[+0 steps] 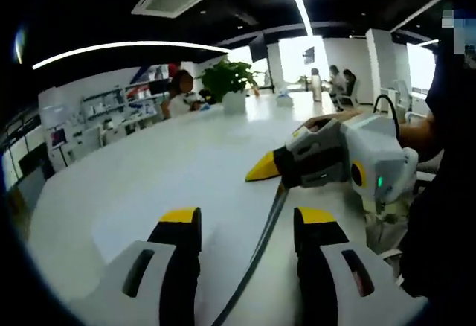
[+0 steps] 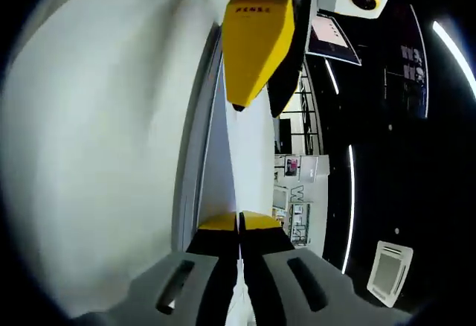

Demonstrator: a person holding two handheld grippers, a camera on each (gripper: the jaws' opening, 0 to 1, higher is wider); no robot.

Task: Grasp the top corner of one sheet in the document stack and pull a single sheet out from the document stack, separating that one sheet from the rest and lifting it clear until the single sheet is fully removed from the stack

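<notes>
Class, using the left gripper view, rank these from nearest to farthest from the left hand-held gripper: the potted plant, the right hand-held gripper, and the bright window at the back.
1. Right hand-held gripper: nearest, coming in from the right just above the left hand-held gripper.
2. Potted plant: far along the white table, centre.
3. Bright window: farthest, back wall, right of the plant.

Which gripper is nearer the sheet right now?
Right. The right gripper is shut on the sheet, pinching its edge; the left gripper is open, with the sheet's edge running between its jaws, untouched.
</notes>
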